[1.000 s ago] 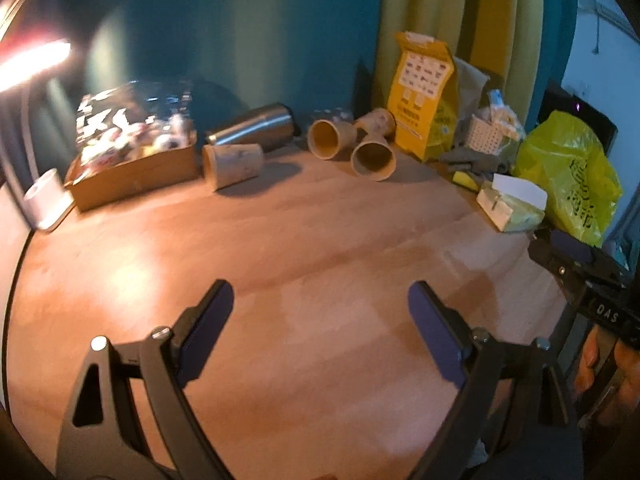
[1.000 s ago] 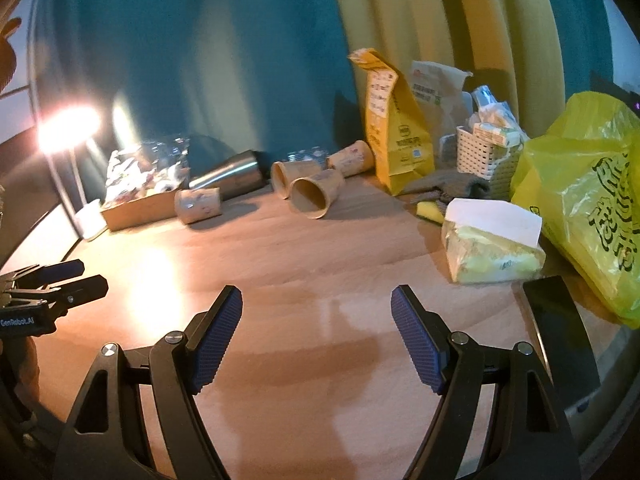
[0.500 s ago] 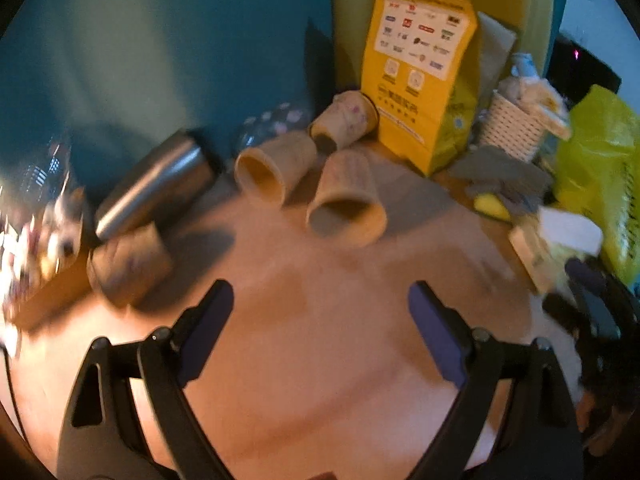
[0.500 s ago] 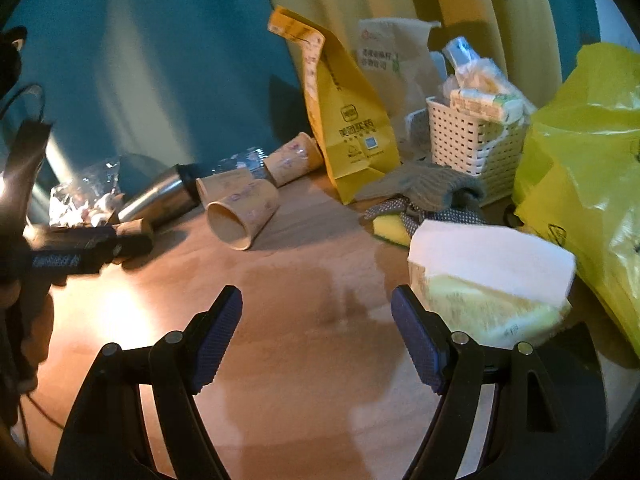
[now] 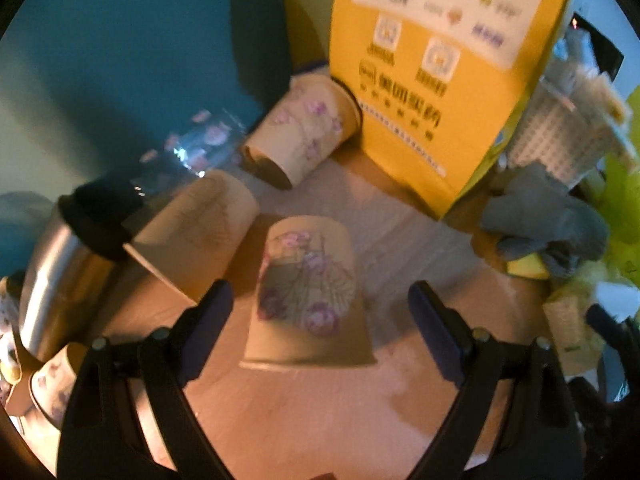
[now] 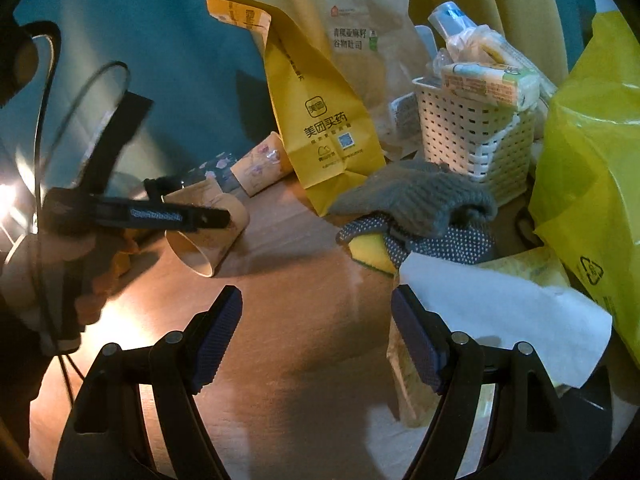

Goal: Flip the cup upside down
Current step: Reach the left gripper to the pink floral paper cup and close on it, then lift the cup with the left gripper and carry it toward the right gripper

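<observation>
Left tool (image 5: 320,308) spread, straddling flowered cup (image 5: 306,292) lying on worktop (image 5: 320,420); you centre pads mid-body; pinch gently, paper crushes; right tool (image 6: 316,332) spread, idle.

cup (image 5: 306,292) | paper, purple floral print; lying on its side; mouth toward camera; on wooden table (image 5: 320,420)
</observation>
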`<state>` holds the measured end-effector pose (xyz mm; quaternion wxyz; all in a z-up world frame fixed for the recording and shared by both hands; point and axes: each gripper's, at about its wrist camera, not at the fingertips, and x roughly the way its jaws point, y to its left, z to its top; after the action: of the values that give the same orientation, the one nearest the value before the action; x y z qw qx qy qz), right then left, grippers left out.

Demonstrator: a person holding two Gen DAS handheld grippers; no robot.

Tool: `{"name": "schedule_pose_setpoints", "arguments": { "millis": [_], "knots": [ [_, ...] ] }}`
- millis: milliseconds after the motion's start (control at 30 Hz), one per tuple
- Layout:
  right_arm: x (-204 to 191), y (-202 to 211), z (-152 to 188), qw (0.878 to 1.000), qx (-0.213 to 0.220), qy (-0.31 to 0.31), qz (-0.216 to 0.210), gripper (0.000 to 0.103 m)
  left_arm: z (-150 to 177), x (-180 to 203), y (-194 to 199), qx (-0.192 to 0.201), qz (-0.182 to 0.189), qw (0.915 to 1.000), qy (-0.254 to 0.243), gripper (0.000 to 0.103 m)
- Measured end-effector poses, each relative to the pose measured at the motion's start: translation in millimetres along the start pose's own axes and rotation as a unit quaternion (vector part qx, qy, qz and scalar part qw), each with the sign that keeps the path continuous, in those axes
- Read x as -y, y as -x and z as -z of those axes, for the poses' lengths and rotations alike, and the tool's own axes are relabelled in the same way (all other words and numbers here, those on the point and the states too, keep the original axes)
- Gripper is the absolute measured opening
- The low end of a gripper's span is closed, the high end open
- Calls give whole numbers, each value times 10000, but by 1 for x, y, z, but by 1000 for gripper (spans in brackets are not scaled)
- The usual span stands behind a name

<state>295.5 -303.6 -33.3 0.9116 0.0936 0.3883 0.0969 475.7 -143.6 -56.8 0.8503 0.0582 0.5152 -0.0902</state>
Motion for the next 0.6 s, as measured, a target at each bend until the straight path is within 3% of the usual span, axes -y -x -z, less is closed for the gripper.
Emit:
{"name": "schedule_pose_setpoints", "arguments": {
  "millis": [133,200,267,600],
  "knots": [
    [2,-3,2,10000,-16,-6,-22,80,0,2,-19,-255,122,9996,-12,89],
    [2,-4,3,10000,-11,3,-14,80,1,3,-23,-295,137,9995,-30,76],
    [1,-2,4,10000,-10,-4,-12,80,4,4,-23,-308,167,9994,-26,70],
    [-19,31,10,9997,154,141,-130,80,49,13,36,-73,312,9995,78,66]
  ]
}}
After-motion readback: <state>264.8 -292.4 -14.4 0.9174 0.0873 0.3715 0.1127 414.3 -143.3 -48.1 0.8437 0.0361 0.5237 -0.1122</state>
